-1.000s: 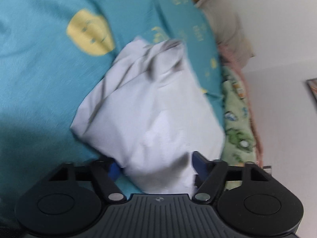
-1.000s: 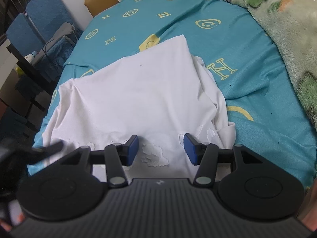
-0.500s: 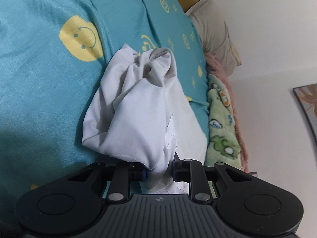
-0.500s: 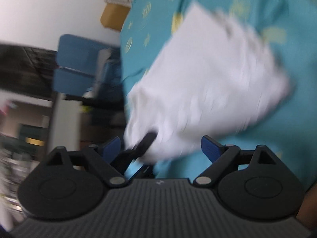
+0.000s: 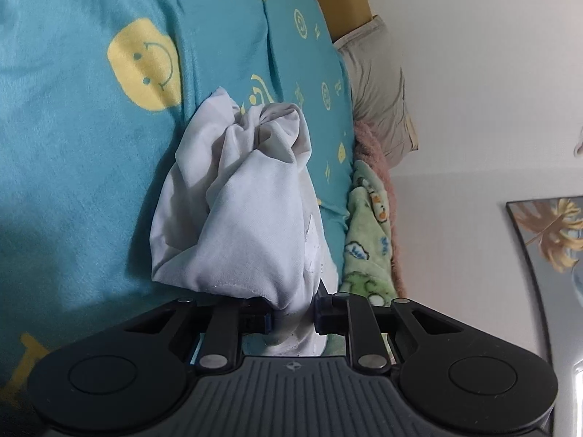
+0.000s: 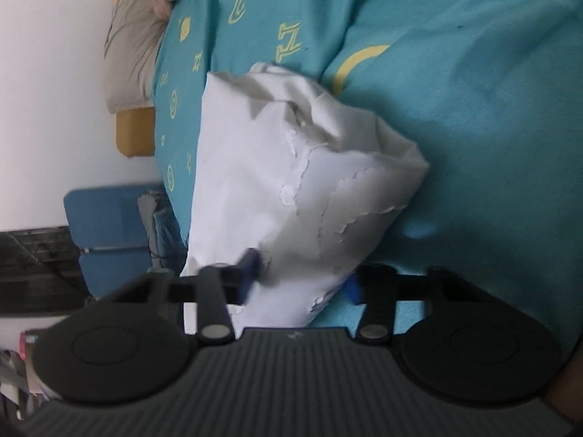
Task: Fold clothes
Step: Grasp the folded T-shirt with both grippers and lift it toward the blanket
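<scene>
Two wrist cameras, close over a bed

Each looks forward along its own fingers, rolled sideways; both share the white garment (image 5: 240, 218) and teal bedsheet (image 6: 473, 127); right view seems slightly blurred.

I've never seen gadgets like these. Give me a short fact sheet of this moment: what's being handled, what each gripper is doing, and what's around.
item: white T-shirt, bunched, cracked print showing
surface: teal bedsheet with yellow smiley faces
left gripper: pinching a gathered edge of the shirt
right gripper: jaws have just been closing, shirt between them; blurred, contact unclear
nearby: green cartoon blanket, beige pillow, blue chair, framed picture
fold: not yet neat
</scene>
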The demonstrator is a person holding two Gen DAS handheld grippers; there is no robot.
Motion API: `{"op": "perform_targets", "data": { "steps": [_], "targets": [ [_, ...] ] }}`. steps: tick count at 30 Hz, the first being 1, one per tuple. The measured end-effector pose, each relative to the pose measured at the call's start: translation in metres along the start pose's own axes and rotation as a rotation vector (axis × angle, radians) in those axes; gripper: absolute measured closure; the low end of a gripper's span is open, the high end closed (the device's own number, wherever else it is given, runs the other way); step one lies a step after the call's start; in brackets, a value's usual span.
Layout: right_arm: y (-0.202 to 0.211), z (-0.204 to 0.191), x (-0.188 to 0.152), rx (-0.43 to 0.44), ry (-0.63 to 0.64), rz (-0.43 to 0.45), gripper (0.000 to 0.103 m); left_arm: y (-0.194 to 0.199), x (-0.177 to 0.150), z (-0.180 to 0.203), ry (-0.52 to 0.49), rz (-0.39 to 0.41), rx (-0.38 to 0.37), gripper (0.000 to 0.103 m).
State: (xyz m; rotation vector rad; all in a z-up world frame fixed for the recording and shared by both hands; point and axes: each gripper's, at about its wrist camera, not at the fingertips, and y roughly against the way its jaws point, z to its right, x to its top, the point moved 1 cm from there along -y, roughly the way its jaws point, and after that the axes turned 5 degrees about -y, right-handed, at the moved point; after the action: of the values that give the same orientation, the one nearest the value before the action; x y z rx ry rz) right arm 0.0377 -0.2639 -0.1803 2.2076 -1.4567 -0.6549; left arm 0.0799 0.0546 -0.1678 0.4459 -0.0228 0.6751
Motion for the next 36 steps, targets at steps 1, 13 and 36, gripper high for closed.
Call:
{"op": "perform_targets", "data": {
  "steps": [1, 13, 36],
  "targets": [
    [0.000, -0.001, -0.001, -0.001, 0.006, 0.006, 0.068, -0.001, 0.000, 0.000, -0.002, 0.000, 0.002, 0.083],
    [0.042, -0.045, -0.017, 0.098, 0.229, 0.099, 0.087, 0.033, -0.008, 0.039, -0.070, 0.004, -0.009, 0.084],
    [0.231, -0.149, 0.153, 0.174, 0.357, 0.420, 0.087, -0.137, -0.086, 0.328, -0.397, -0.245, -0.119, 0.086]
  ]
}}
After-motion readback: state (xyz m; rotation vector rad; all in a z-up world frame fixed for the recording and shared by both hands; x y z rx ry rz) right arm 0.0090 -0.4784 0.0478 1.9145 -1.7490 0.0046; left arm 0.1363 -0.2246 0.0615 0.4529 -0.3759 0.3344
